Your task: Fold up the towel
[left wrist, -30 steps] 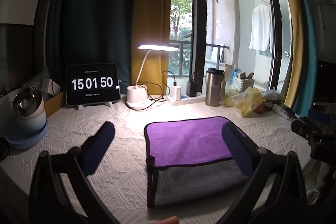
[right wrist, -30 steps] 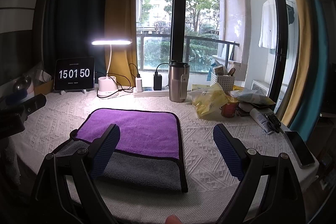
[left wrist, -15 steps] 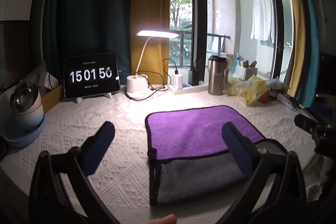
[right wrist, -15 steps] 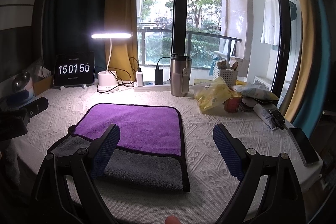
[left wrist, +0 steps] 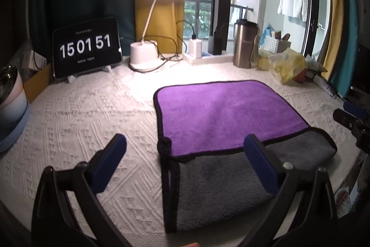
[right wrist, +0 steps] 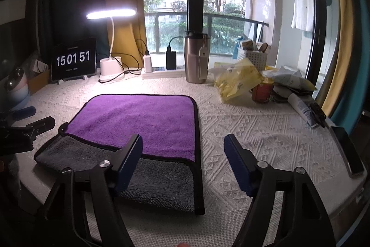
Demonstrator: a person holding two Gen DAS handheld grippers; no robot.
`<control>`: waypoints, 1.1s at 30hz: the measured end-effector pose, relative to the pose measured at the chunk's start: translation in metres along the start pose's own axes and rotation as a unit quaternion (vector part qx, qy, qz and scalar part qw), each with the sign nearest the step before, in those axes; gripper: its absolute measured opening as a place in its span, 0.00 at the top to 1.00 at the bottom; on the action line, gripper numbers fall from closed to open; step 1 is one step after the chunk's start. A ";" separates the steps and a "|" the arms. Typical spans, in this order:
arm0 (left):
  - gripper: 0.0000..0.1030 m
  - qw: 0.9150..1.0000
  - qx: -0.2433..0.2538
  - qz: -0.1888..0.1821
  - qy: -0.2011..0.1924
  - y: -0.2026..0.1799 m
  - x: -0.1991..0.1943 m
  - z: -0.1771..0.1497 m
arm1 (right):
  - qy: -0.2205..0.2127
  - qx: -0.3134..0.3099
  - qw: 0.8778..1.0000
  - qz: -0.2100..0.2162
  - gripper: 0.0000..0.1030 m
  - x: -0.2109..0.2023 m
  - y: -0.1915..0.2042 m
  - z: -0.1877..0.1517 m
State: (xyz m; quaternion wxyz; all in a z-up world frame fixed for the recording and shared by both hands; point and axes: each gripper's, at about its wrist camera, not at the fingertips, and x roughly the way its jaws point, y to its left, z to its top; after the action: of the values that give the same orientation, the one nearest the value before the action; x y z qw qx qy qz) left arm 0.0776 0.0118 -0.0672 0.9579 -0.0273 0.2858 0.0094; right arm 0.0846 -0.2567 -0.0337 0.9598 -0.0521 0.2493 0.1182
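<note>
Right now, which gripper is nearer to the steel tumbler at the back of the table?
Right, I judge. The right gripper hangs over the towel's right edge, almost straight before the steel tumbler. The left gripper is at the towel's left edge, further left.

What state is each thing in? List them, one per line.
towel: folded over, lying flat
left gripper: open, empty
right gripper: open, empty
desk lamp: lit
tablet clock: on, reads 15 01 51
steel tumbler: upright, lidded

black tongs [left wrist: 185,154], blue pads [right wrist: 129,163], silver screws.
</note>
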 end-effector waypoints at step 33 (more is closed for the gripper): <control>0.63 0.993 0.036 -0.038 0.106 -0.020 0.034 -0.029 | 0.119 0.011 0.992 0.029 0.79 0.057 -0.006 -0.031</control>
State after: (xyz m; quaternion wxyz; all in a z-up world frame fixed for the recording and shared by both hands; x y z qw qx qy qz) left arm 0.0906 -0.0099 -0.1087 0.9223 -0.0041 0.3844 -0.0399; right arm 0.1196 -0.2563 -0.0885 0.9200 -0.0483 0.3643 0.1359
